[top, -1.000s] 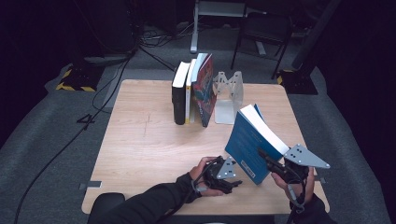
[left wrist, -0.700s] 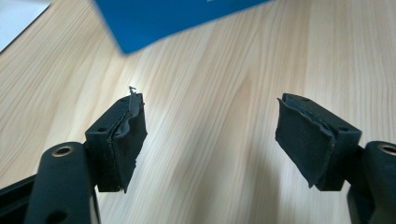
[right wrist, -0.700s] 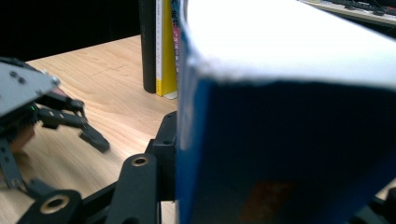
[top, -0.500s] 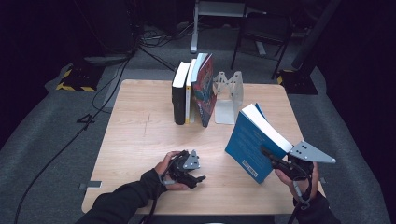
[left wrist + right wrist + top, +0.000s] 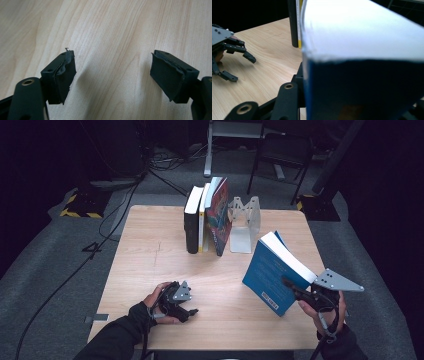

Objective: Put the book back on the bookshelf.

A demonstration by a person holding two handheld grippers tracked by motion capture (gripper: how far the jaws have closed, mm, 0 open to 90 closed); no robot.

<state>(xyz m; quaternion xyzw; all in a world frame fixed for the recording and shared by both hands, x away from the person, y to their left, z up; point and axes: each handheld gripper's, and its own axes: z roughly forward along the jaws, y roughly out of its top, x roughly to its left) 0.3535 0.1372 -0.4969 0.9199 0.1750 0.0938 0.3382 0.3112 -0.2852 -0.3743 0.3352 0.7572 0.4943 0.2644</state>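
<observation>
I am clamping the right gripper point(image 5: 300, 296) on the blue book point(image 5: 272, 272), tilted above the table point(image 5: 150, 245) near its front right corner; its cover label is too small to read. Left gripper point(image 5: 186, 312), front left, has just been opening, jaws apart, nothing between. The standing books point(image 5: 207, 215) are waiting farther back.

Blue book point(image 5: 270, 277) with white page edges, held in black right gripper point(image 5: 295, 289); black left gripper point(image 5: 186, 311); light woodgrain table point(image 5: 150, 255); black, yellow-white and red-patterned books point(image 5: 207, 215); pale grey bookend point(image 5: 243, 222).
</observation>
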